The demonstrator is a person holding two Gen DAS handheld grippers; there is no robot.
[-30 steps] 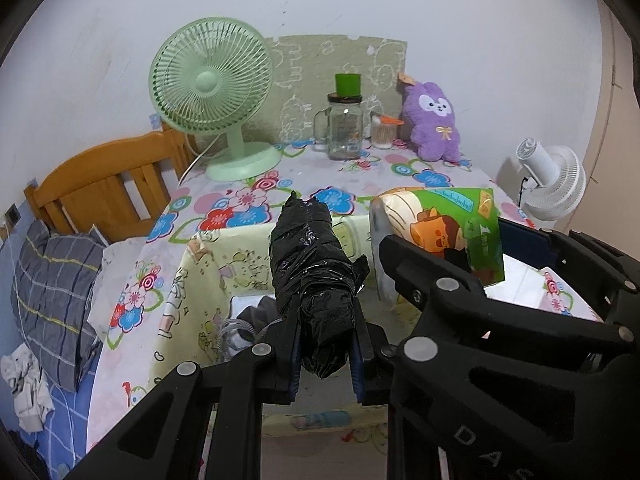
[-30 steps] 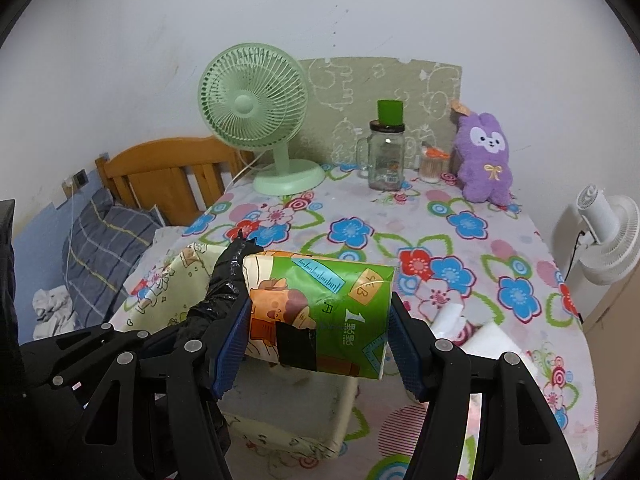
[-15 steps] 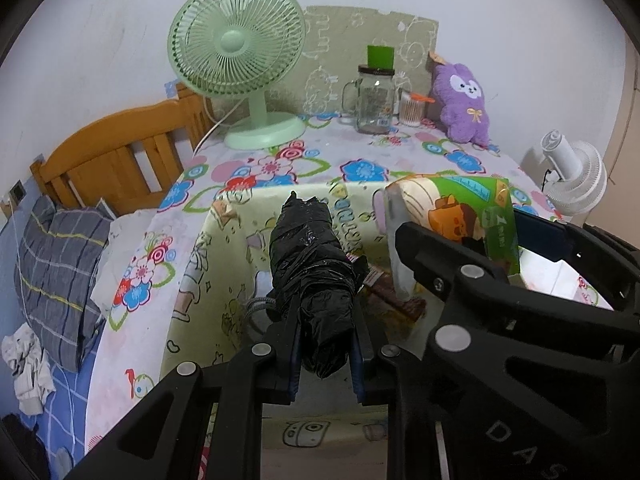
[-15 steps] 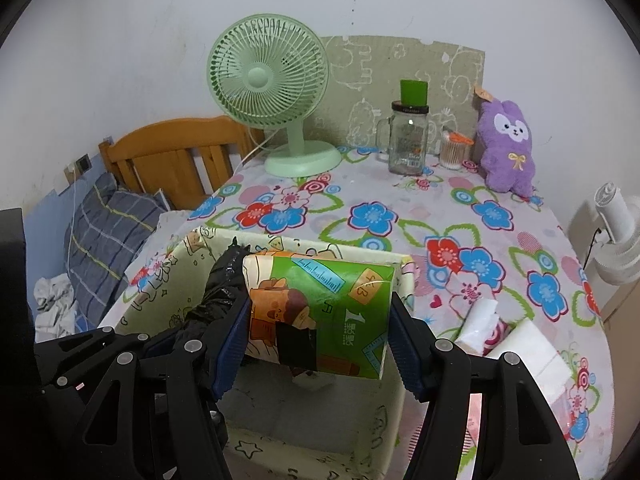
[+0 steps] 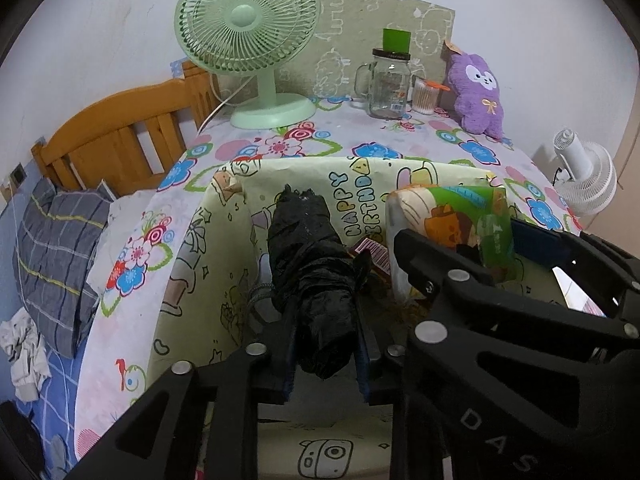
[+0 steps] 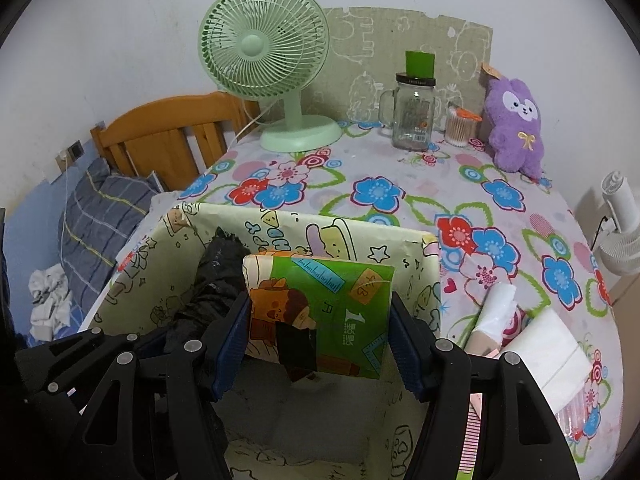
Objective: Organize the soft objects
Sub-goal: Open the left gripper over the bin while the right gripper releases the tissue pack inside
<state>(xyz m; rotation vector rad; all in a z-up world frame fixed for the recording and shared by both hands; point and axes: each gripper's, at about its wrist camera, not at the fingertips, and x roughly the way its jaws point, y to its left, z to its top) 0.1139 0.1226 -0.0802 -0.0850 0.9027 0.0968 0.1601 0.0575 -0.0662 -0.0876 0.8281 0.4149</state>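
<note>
Floral tablecloth [image 6: 400,168] with a green fan [image 6: 264,44] and purple plush [image 6: 516,124] at the wall; nearer stands an open cartoon-print box [image 6: 404,240]. Left gripper [image 5: 326,356], its jaws just easing apart, has the black bundle [image 5: 308,264] between its pads above the box interior. Right gripper [image 6: 320,344] clamps the green tissue pack [image 6: 324,304] beside it. Best practice, judged: lower both well inside the walls, release one at a time, withdraw straight up.

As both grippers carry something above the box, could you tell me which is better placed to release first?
Probably left. The left gripper has just been opening around the black bundle, which already dips into the box; the right gripper clamps the tissue pack higher.
</note>
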